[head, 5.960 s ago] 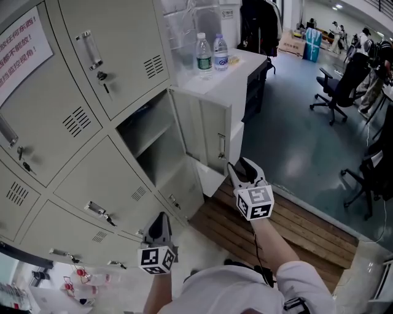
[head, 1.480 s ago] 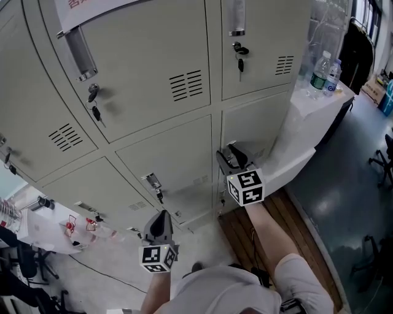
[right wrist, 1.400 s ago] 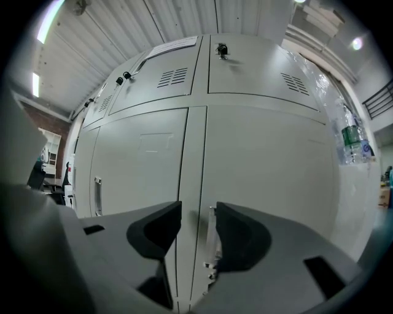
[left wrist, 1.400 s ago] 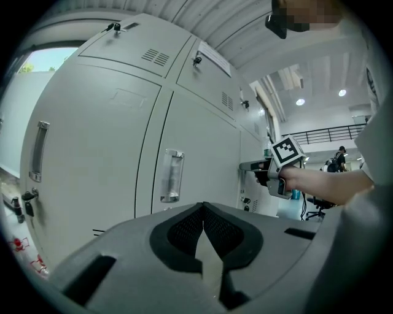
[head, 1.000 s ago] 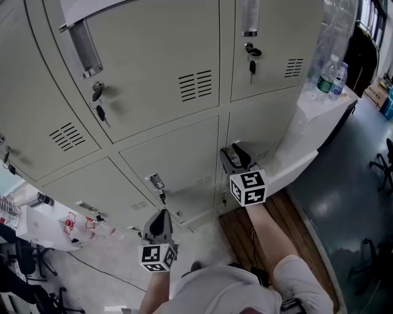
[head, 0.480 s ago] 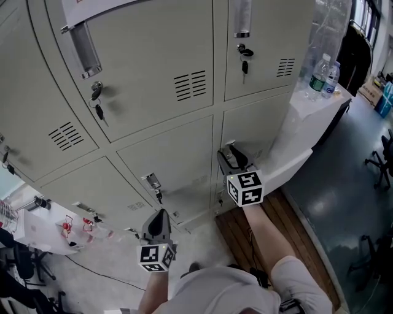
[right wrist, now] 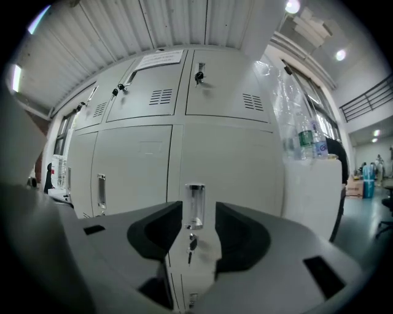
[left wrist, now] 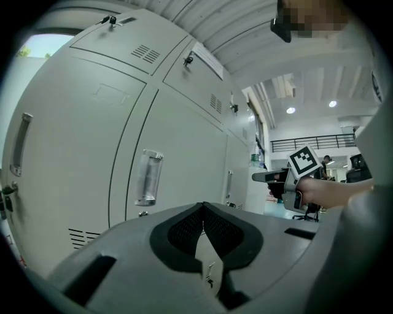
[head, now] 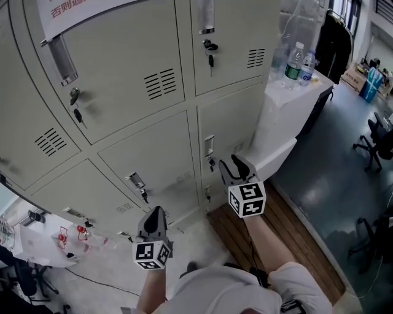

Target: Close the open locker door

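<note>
Door (head: 230, 130) now shut, right gripper (head: 232, 164) fingers (right wrist: 153, 236) spread, left gripper's (head: 155, 212) together, red-lettered sign (head: 80, 7) above

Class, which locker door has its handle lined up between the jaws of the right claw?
The rightmost-column door beside the white cabinet. Only its clear handle, with a key hanging below, shows between the right claw's open jaws.

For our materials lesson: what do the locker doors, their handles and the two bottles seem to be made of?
Locker doors: likely painted sheet metal, matte grey-beige, with punched vent slots.
Handles: probably clear plastic, see-through and glossy.
Bottles: apparently clear plastic, translucent, with labels.
</note>
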`<action>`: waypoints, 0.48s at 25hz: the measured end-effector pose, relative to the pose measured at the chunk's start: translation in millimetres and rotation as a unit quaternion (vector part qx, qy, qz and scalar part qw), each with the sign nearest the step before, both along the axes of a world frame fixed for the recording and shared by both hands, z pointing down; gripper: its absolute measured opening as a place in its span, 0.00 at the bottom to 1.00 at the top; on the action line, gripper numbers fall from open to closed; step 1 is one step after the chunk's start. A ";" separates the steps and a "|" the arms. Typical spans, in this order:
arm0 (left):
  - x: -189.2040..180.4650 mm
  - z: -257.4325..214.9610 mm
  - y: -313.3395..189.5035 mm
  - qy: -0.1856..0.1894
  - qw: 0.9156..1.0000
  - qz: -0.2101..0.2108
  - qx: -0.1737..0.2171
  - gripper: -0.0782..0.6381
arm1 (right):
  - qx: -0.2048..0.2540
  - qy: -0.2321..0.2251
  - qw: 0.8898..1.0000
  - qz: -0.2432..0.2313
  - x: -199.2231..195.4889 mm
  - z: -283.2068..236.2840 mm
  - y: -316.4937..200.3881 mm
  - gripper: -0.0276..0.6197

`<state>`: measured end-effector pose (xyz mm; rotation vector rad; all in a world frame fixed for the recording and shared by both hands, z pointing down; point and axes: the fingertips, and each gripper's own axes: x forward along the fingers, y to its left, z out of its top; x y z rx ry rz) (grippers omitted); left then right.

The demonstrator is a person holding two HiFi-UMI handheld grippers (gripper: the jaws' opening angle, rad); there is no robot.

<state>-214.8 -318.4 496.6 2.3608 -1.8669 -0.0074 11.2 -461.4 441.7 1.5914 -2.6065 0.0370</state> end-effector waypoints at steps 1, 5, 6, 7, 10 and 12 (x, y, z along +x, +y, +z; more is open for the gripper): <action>6.1 -1.2 -0.9 0.001 1.000 0.007 0.002 0.12 | 0.000 0.000 1.000 0.011 8.7 1.5 5.8 0.30; 31.7 -8.2 -3.6 -0.002 0.999 0.034 0.010 0.12 | 0.004 -0.008 0.998 0.061 46.1 5.7 30.7 0.28; 37.6 -9.6 -4.1 -0.003 0.999 0.040 0.012 0.12 | 0.007 -0.011 0.997 0.072 55.0 6.2 37.2 0.24; 43.2 -10.7 -4.4 -0.003 0.999 0.046 0.014 0.12 | 0.009 -0.014 0.996 0.083 63.4 6.8 43.7 0.19; 58.2 -13.2 -4.3 -0.008 0.998 0.061 0.019 0.12 | 0.015 -0.017 0.993 0.112 86.3 10.2 63.4 0.08; 67.3 -14.7 -4.0 -0.011 0.997 0.070 0.021 0.12 | 0.015 -0.018 0.992 0.126 98.9 14.4 76.9 0.07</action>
